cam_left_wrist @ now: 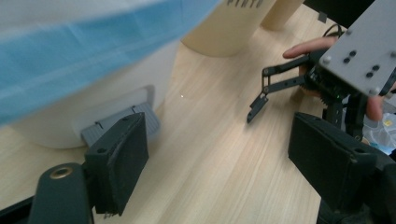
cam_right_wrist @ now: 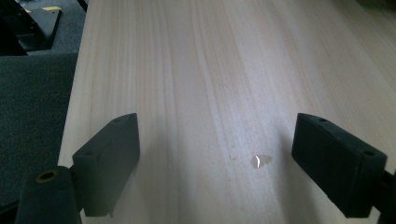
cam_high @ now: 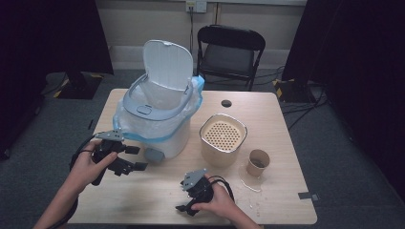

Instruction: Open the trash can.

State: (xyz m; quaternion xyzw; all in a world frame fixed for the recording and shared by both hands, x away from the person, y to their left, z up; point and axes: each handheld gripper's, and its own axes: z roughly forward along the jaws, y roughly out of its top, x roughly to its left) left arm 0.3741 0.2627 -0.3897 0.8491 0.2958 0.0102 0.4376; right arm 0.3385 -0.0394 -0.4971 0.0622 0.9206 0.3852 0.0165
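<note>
A white pedal bin [cam_high: 160,133] with a blue-edged plastic liner stands at the table's left, its lid [cam_high: 167,64] up. Its grey pedal [cam_high: 154,155] faces the front. My left gripper [cam_high: 138,158] is open just left of that pedal. In the left gripper view its jaws [cam_left_wrist: 219,154] hang above the wood with the pedal [cam_left_wrist: 135,116] behind the left one. My right gripper [cam_high: 184,200] is low near the front edge, open. In the right gripper view a small white scrap [cam_right_wrist: 260,161] lies on the table between its jaws [cam_right_wrist: 215,158], untouched.
A beige container [cam_high: 222,138] with a perforated top stands right of the bin, and a cardboard cup [cam_high: 258,163] beside it. Pale scraps [cam_high: 250,186] lie in front of the cup. A black chair [cam_high: 230,52] stands behind the table [cam_high: 143,195].
</note>
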